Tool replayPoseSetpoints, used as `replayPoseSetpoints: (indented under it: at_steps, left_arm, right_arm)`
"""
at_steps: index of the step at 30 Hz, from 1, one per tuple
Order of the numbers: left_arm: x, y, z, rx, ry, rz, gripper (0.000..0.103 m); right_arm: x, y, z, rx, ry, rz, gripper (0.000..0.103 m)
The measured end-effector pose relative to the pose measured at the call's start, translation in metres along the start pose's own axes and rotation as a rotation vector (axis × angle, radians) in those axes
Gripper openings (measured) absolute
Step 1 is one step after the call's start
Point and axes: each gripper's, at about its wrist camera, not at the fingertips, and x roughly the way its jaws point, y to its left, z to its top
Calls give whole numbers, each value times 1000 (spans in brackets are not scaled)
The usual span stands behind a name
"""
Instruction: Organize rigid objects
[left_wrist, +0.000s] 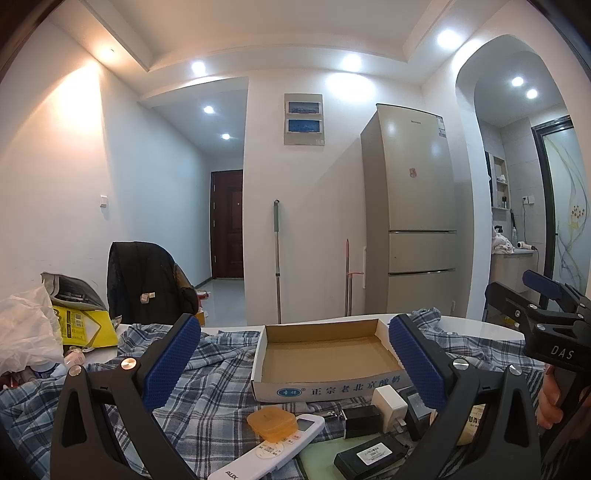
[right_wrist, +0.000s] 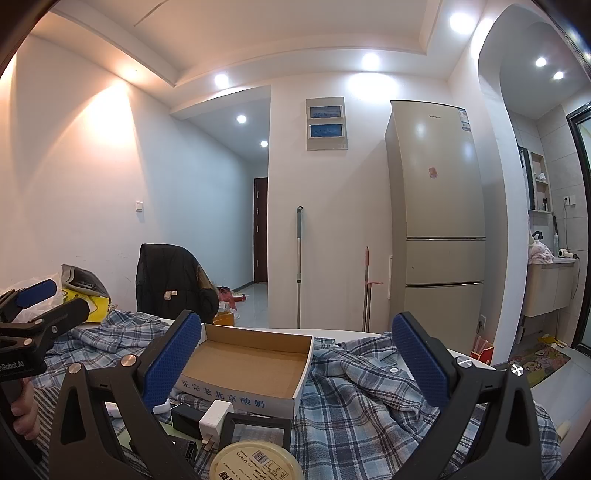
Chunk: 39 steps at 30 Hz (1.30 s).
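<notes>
Both claws spread wide, cardboard box (left_wrist: 325, 354) ahead between fingers

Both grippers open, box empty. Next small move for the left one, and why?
Probably lower the left gripper onto the orange case atop the remote: it lies nearest between the open jaws, and the box just behind holds nothing yet.

Home, apartment interior. Tall beige three-door fridge (left_wrist: 417, 210) against white wall; grey-handled mop (left_wrist: 277, 258) leaning beside it; dark wooden entry door (left_wrist: 227, 223) down hallway; arched bathroom alcove with vanity (right_wrist: 550, 284).
</notes>
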Motion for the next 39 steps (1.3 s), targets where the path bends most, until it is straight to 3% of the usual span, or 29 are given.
replayPoseSetpoints:
  at_steps: [4,8,11,15,22,26,31,39]
  left_arm:
    - [13,-2,-4,7,63,-16,103]
    - [13,4,6,-26,82,-17,103]
    - [6,9,25,-70,101,-58,103]
    - [-4,15,43,-100,150,-23,103]
    - [-10,14,25,-62,240,-2,103]
    - [-9,15,4,-74,256,-50,103]
    - [5,18,-14,-83,307,-45,103]
    - [6,24,-15,-107,309,-20,103]
  right_arm:
    - [4,7,-1,-29,22,19,103]
    - [0,8,15,-12,47,-34,103]
    - [-8,-4,38,100,109,44,103]
    - [-13,-2,50,82,178,47,103]
    - [-7,16,20,21,295,44,103]
    - [1,17,2,32,385,47,103]
    - [15,22,-16,-3,473,51,102]
    - [49,29,-52,-32,705,64,98]
